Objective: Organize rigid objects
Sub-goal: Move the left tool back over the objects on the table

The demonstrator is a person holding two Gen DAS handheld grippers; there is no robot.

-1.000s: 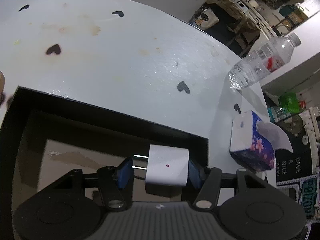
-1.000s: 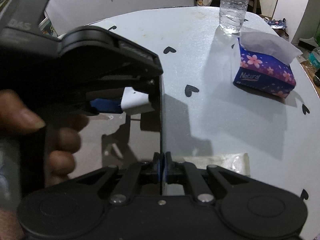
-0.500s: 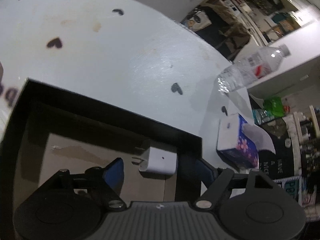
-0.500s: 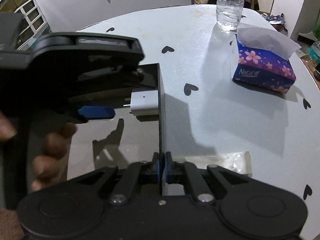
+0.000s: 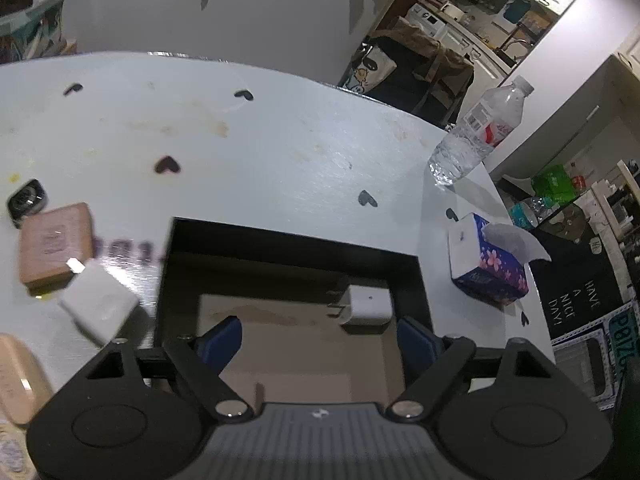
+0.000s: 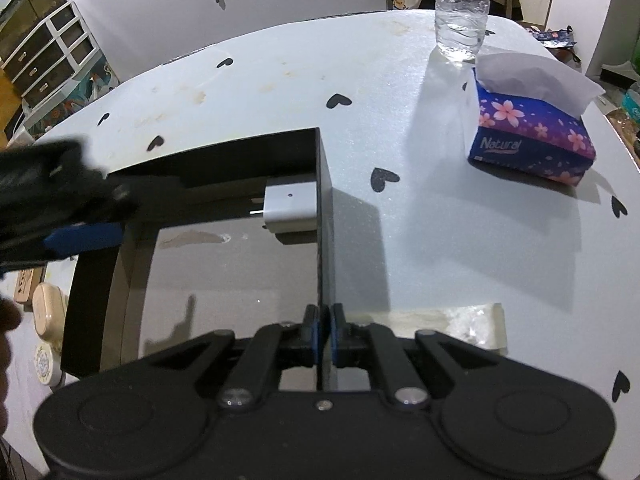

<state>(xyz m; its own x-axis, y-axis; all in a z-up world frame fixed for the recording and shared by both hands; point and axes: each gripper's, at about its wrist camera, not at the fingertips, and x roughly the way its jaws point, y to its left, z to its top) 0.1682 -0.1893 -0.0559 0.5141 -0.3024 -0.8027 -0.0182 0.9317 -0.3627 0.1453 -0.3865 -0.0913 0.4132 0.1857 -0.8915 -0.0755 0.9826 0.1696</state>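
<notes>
A black open box point(image 5: 292, 240) with a brown floor sits on the white table. A white plug charger point(image 5: 366, 308) lies in its far right corner; it also shows in the right wrist view point(image 6: 290, 206). My left gripper point(image 5: 320, 340) is open and empty, above the box just behind the charger. My right gripper point(image 6: 324, 336) is shut on the box's right wall point(image 6: 325, 240). Left of the box lie another white charger point(image 5: 98, 306), a brown square block point(image 5: 54, 244) and a watch point(image 5: 26, 200).
A water bottle point(image 6: 460, 8) and a blue flowered tissue box point(image 6: 532, 132) stand at the far right of the table. A beige case point(image 6: 48, 310) lies left of the box. A clear plastic strip point(image 6: 448, 320) lies by my right gripper.
My left gripper opened and let the white charger down into the box's far right corner, then drew back and up. My right gripper kept its hold on the box wall.
</notes>
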